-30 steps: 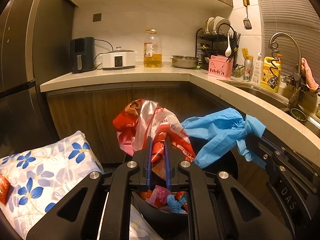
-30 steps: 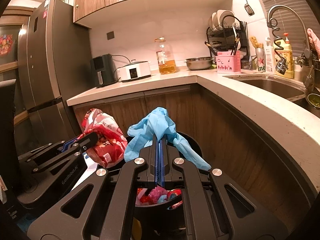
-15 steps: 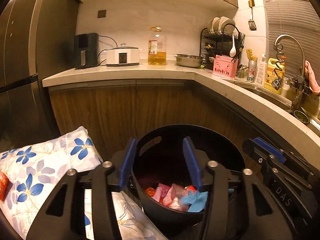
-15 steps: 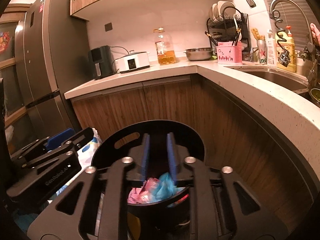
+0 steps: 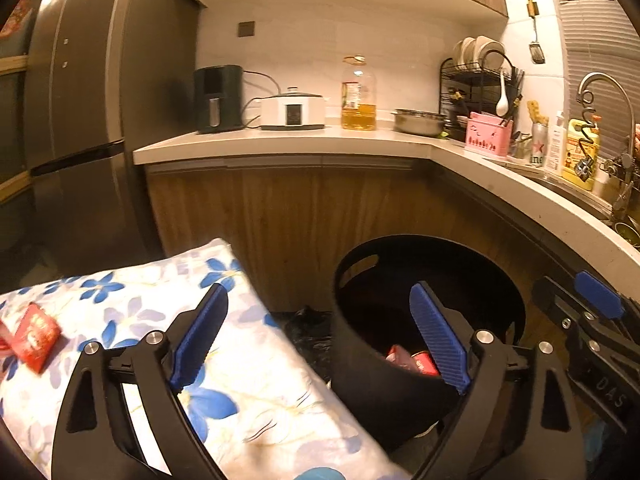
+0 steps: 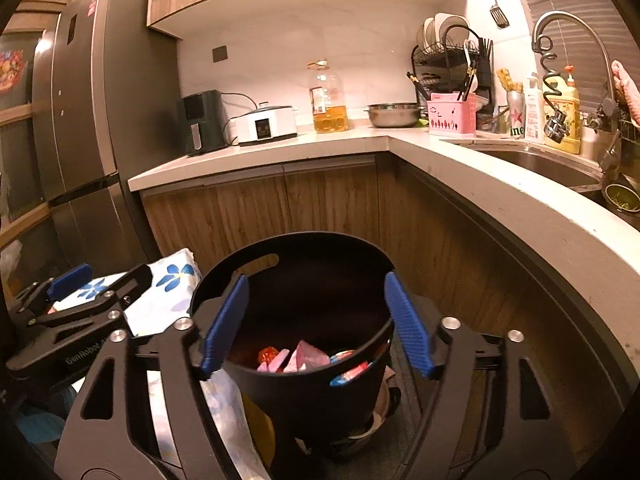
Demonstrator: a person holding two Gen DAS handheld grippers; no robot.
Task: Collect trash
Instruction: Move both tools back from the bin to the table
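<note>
With both the left gripper and right gripper fingers opening and empty, avoid striking the black bin rim and tipping its wrappers out.

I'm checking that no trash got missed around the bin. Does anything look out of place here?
Yes. A red packet lies on the flowered cloth left of the black bin, not with the wrappers inside it. Nothing looks spilled or damaged.
</note>
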